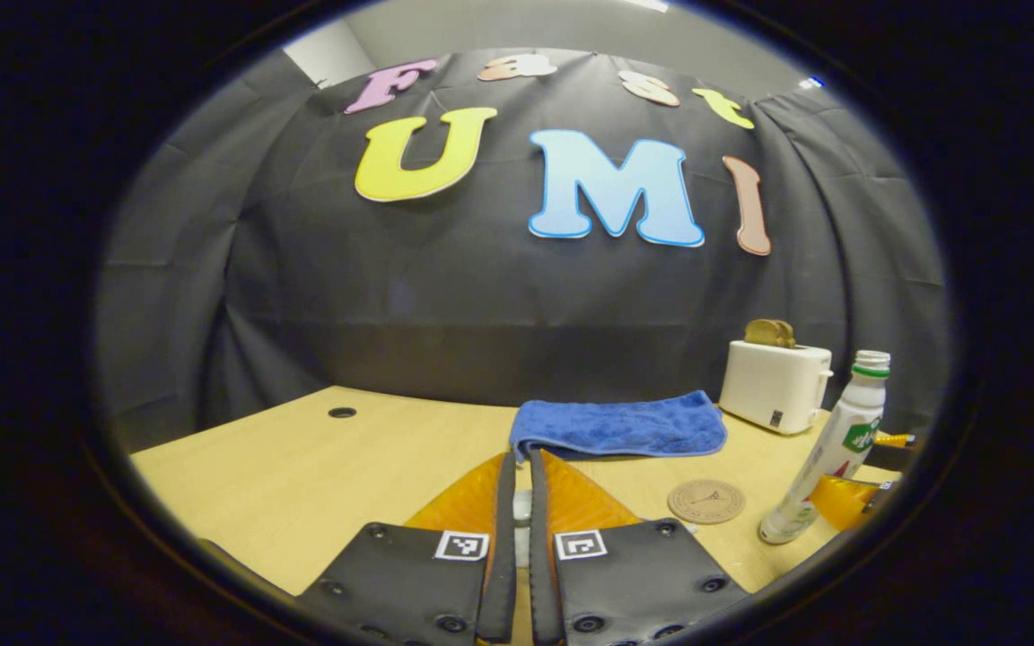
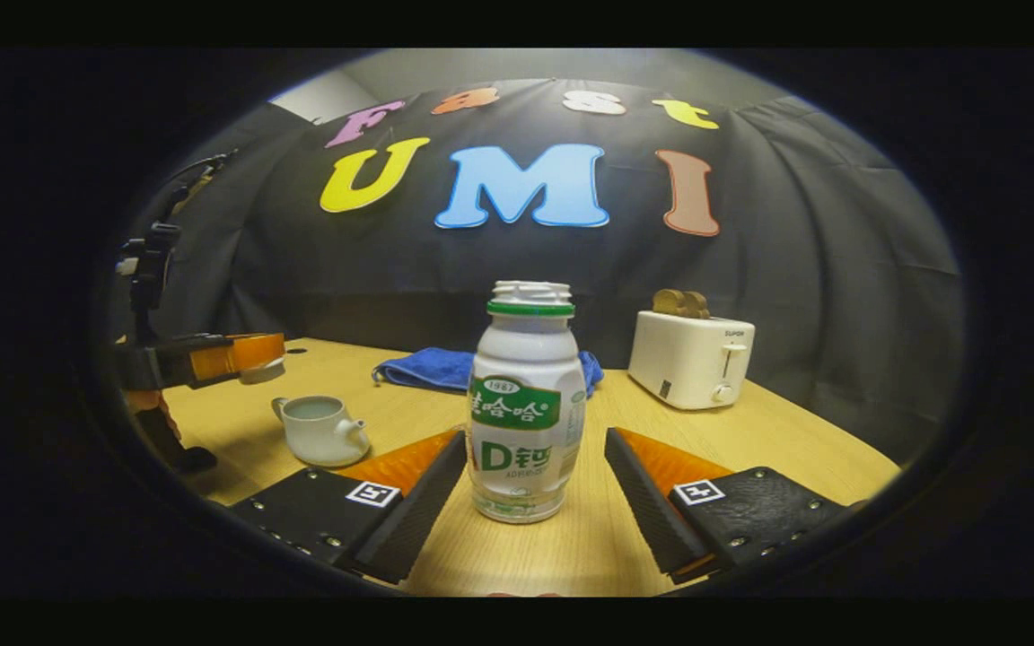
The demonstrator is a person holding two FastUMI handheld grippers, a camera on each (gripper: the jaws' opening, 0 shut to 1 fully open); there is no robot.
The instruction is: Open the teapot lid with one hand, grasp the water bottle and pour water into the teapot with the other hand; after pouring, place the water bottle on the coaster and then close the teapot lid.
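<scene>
A white teapot [image 2: 319,431] stands lidless on the wooden table [image 2: 589,538], at the left in the right gripper view. Just above and left of it hangs its lid [image 2: 262,371], with my left gripper [image 2: 252,354] shut on it; in the left gripper view the lid [image 1: 522,508] is a white sliver between the nearly closed fingers of the left gripper [image 1: 522,459]. The capless white water bottle [image 2: 526,413] stands upright between the spread fingers of my right gripper [image 2: 535,441], which is open. In the left gripper view the bottle [image 1: 831,453] stands just right of the round coaster [image 1: 706,501].
A folded blue towel [image 1: 616,428] lies at the back of the table. A white toaster [image 2: 689,357] holding bread stands at the back right. A cable hole [image 1: 342,413] sits at the table's far left. The black cloth wall closes the back.
</scene>
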